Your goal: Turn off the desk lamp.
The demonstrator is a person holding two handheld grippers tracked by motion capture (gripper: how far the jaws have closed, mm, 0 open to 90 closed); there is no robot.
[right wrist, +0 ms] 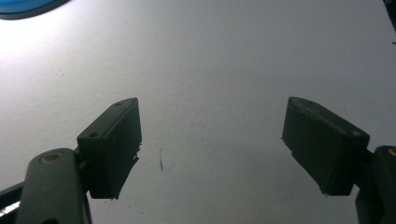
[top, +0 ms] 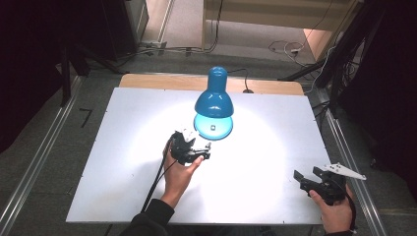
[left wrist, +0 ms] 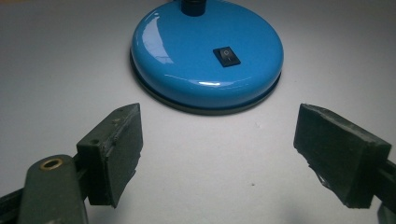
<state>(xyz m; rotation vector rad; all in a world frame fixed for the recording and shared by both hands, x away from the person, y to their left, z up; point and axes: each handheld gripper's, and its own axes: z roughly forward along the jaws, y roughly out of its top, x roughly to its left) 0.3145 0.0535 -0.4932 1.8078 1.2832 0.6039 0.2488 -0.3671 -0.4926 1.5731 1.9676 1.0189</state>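
blue desk lamp lit at the far middle of the white table, shade tipped down over its own round base, bright pool of light spread around it. black rocker switch set on top of the base, on the near side, facing the person.

left gripper just near and slightly left of the base, apart from it, not touching. released, jaws spread wide with nothing between them. seen along the left gripper view, base straight ahead and a little above the midline between the pads, switch a touch right of centre. bare table between pads and base rim.

right gripper at the near right corner of the table, well apart from the lamp, also released and empty; in the right gripper view, just a sliver of blue base at the far left corner, plain table under the jaws.

left hand plainly the nearer one, by a wide margin. likely in hand: a reach for the switch. judged need for the coming move: forward and slightly right, far enough to bring one pad over the rocker, then down onto it. wide spread of the jaws a small risk, since the other pad could catch the glossy dome or nudge the base. no long axis to line up with on a round base; only the rocker's own tilt direction matters, running near to far.
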